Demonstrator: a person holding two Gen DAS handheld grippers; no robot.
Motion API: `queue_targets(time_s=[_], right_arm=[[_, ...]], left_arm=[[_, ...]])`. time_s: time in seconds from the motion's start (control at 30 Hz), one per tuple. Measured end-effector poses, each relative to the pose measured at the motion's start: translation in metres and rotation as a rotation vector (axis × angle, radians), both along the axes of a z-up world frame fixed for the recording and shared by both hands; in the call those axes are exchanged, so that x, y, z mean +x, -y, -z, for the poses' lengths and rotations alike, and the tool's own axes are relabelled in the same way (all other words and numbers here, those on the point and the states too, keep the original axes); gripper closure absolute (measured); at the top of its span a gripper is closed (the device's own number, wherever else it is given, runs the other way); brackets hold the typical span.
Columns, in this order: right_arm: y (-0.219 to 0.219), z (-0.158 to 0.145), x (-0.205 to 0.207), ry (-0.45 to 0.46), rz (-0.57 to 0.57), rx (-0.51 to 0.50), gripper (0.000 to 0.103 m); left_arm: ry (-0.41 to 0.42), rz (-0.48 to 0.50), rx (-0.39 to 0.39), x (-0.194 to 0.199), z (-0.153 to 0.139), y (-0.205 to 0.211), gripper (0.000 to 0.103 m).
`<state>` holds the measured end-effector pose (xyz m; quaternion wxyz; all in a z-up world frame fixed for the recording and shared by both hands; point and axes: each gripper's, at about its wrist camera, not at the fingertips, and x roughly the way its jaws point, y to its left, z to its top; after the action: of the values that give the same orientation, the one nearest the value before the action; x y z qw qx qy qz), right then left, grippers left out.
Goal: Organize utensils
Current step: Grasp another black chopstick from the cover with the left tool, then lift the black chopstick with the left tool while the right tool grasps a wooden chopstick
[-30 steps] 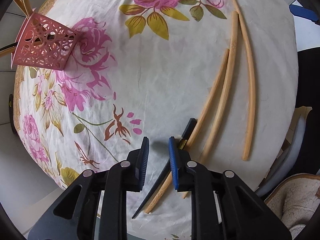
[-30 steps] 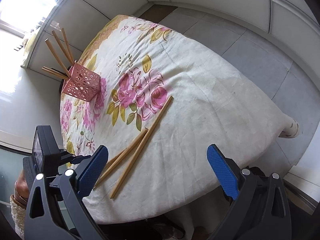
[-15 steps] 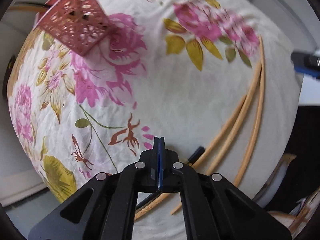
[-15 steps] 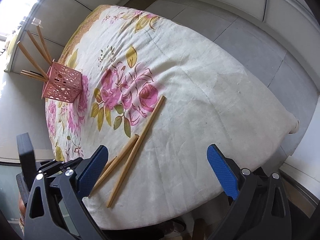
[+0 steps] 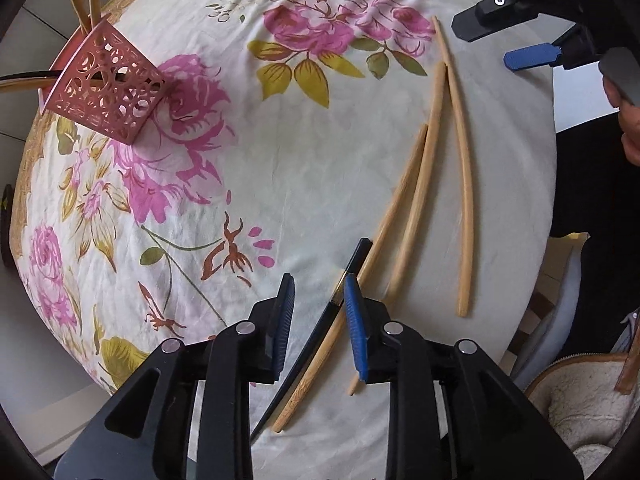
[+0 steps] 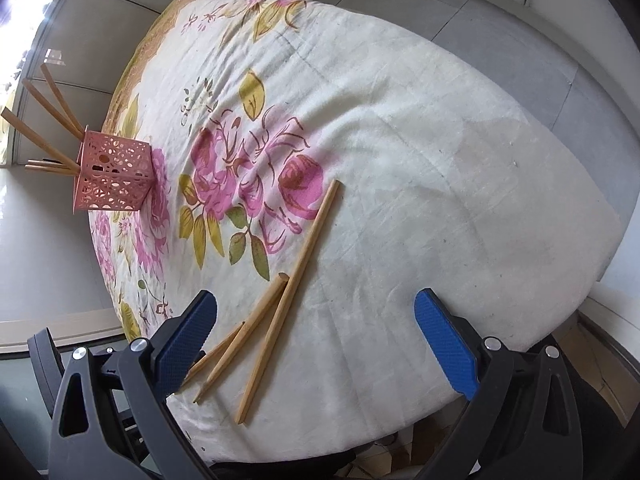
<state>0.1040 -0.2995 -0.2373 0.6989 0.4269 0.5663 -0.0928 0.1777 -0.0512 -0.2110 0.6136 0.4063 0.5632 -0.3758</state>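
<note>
Progress partial | several chopsticks standing in pink holder (image 5: pixel 106 94) | four chopsticks (image 5: pixel 464 184) lying loose on tabletop (image 5: pixel 320 160) | left gripper (image 5: pixel 319 322) spread, empty, hovering over black chopstick (image 5: pixel 344 280) | right gripper (image 6: pixel 316 344) spread wide, empty.

A white cloth (image 5: pixel 320 168) printed with pink roses and olive leaves covers the bench, its gold border (image 6: pixel 132 64) along the far left edge. Grey floor tiles (image 6: pixel 500 40) lie beyond it. A cream fleecy bag (image 5: pixel 584 396) sits near right, below the bench edge.
</note>
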Motion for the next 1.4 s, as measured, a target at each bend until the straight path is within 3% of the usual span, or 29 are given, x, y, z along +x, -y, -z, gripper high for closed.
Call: queue_targets(time_s=[0.17,0.27,0.37,0.43,0.5,0.67,0.73,0.83,0.9,1.0,1.07,1.13,1.17,1.27,1.4], right_arm=[[-0.001,0.000,0.001,0.004,-0.018,0.003,0.006],[0.001,0.001,0.001,0.003,-0.012,0.017,0.006],[0.001,0.002,0.003,-0.010,-0.018,0.018,0.006],[0.000,0.002,0.005,-0.023,-0.023,0.008,0.006],[-0.002,0.002,0.007,-0.037,-0.028,-0.004,0.006],[-0.007,0.004,0.018,-0.101,-0.043,-0.047,0.006],[-0.005,0.005,0.025,-0.140,-0.018,-0.034,0.005],[-0.001,0.008,0.031,-0.190,0.040,-0.013,0.006],[-0.001,0.009,0.037,-0.233,0.064,-0.035,0.007],[-0.016,0.002,0.049,-0.277,0.034,-0.184,0.026],[-0.024,-0.006,0.057,-0.280,0.008,-0.316,0.073],[-0.027,-0.008,0.064,-0.283,-0.018,-0.366,0.075],[-0.026,-0.009,0.065,-0.279,-0.025,-0.373,0.091],[-0.020,-0.011,0.068,-0.189,-0.054,-0.359,0.097],[-0.002,-0.012,0.058,-0.064,-0.051,-0.269,0.098]], left_arm=[[-0.015,0.062,0.041,-0.010,0.013,0.009,0.078],[-0.034,0.153,0.078,-0.044,0.024,0.020,0.074],[-0.068,0.110,0.112,-0.034,0.028,0.030,0.065],[-0.084,0.097,0.105,-0.024,0.025,0.033,0.070],[-0.100,0.052,0.064,-0.019,0.022,0.034,0.090],[-0.032,-0.292,-0.057,0.029,0.017,0.012,0.097],[-0.037,-0.406,-0.170,0.039,0.007,0.003,0.097],[-0.043,-0.501,-0.352,0.043,-0.015,-0.010,0.097],[-0.012,-0.518,-0.416,0.039,-0.032,-0.013,0.097],[0.027,-0.512,-0.475,0.032,-0.059,0.010,0.097],[0.027,-0.506,-0.504,0.037,-0.054,-0.014,0.097],[0.016,-0.528,-0.519,0.042,-0.053,-0.025,0.097],[0.006,-0.549,-0.525,0.050,-0.045,-0.033,0.097],[-0.016,-0.591,-0.548,0.047,-0.049,-0.045,0.097],[-0.004,-0.602,-0.575,0.046,-0.057,-0.052,0.097]])
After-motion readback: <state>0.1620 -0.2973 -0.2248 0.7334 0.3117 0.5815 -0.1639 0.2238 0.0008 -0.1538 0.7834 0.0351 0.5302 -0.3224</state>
